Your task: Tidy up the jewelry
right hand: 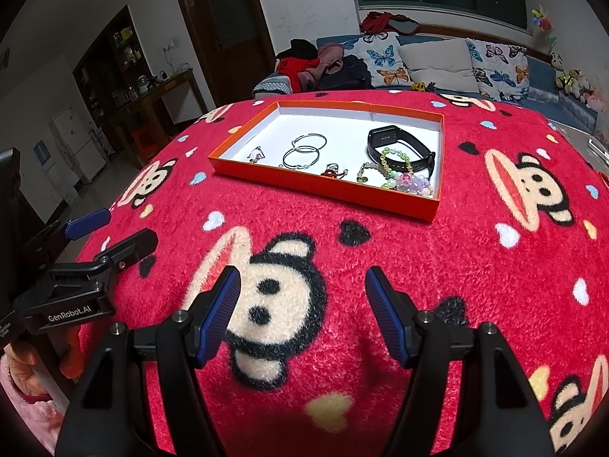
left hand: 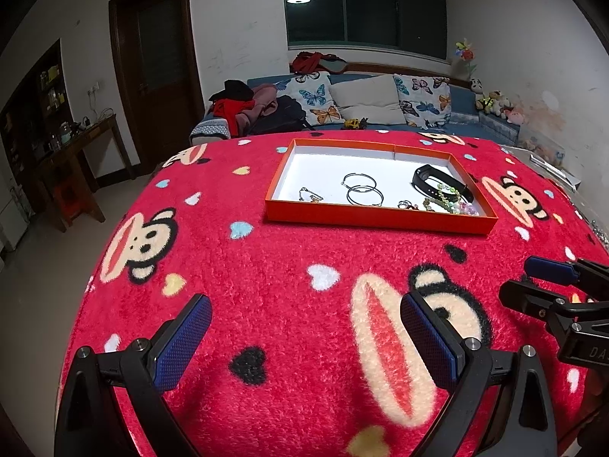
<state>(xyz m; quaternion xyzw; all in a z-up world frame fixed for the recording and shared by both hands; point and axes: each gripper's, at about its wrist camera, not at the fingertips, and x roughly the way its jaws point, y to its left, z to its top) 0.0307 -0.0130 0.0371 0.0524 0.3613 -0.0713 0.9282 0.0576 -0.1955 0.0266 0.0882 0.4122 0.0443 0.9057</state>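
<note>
Both grippers, left gripper [left hand: 304, 339] and right gripper [right hand: 302, 316], hover apart, empty; we should approach the far tray [right hand: 327, 186] slowly, taking one bracelet [right hand: 396, 167] at a time.

cover: red monkey-print blanket [left hand: 266, 266] | behind: blue sofa [left hand: 384, 123], butterfly cushions [left hand: 316, 101], dark door [left hand: 160, 61] | left: wooden side table [left hand: 82, 148]

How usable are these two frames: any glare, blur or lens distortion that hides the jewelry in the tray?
Left wrist view: strong fisheye bulge and dark corners; white floor of the orange tray nearly blown out, hoop earrings still readable. Right wrist view: same bulge, tray floor less washed out, beaded bracelets and black watch sharp. No motion blur in either.
</note>
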